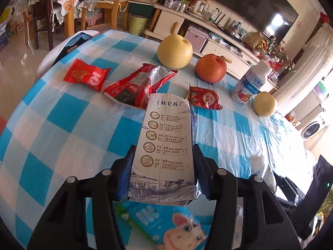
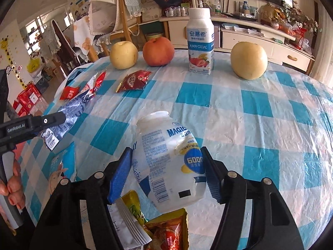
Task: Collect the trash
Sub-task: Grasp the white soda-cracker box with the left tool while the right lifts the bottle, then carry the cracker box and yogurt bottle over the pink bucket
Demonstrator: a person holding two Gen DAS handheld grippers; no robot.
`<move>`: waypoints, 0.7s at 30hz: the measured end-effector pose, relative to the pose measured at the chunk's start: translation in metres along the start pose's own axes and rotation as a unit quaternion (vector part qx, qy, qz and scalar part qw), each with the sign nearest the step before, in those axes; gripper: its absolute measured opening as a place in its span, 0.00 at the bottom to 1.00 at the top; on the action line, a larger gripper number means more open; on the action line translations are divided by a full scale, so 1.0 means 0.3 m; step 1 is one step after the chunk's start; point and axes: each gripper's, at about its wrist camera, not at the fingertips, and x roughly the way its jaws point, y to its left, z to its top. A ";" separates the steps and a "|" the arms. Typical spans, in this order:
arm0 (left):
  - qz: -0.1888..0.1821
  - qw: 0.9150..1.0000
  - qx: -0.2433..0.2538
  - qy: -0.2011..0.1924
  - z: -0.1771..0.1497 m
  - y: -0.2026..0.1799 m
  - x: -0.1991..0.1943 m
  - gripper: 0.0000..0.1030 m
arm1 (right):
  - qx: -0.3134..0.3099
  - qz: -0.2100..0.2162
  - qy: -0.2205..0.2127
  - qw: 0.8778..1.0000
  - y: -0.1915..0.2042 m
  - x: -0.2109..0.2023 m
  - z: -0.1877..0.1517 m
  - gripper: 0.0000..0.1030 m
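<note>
The left gripper (image 1: 163, 175) is closed on a flattened white milk carton with brown print (image 1: 166, 143), holding it above the blue-and-white checked tablecloth (image 1: 68, 120). The right gripper (image 2: 168, 175) is clamped on a crushed white plastic bottle with blue lettering (image 2: 166, 162), also lifted off the cloth. I judge that both pieces are picked up and now must be carried to a bin, which I cannot see. The red torn snack wrappers (image 1: 139, 87) lie on the table near the yellow pear (image 1: 174, 52) and the red apple (image 1: 210, 68); they wait for later. The upright yoghurt bottle (image 2: 200, 41) seems not trash.
</note>
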 end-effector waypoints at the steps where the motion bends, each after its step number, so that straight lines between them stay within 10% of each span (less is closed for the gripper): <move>1: -0.002 1.000 -0.001 -0.002 -0.007 0.012 -0.011 0.53 | 0.004 0.002 -0.005 1.000 -0.003 -0.009 0.000 0.64; 21: -0.003 0.996 -0.033 -0.078 -0.043 0.288 -0.204 0.53 | 0.067 0.057 -0.036 0.995 0.106 -0.096 0.012 0.64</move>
